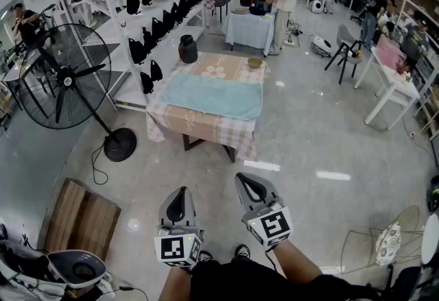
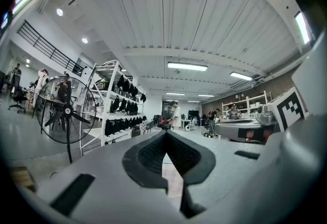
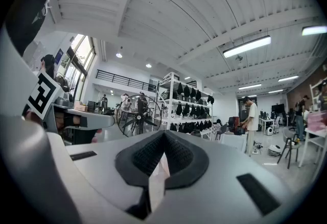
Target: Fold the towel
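The blue towel (image 1: 214,95) lies spread flat on the worktop (image 1: 206,127), well apart from both hand-held grippers. The left hand-held gripper (image 1: 180,193) and the right hand-held gripper (image 1: 245,181) are side by side, and each has its jaws pressed together with nothing in them. A big fan (image 1: 65,77) stands left of the worktop, and a dark jug (image 1: 187,49) and a small bowl (image 1: 255,62) sit behind the towel.

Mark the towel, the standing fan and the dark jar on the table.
towel (image 1: 214,95), head view, middle of the light blue cloth.
standing fan (image 1: 66,78), head view, hub at the centre of the blades.
dark jar (image 1: 187,51), head view, its rounded body.
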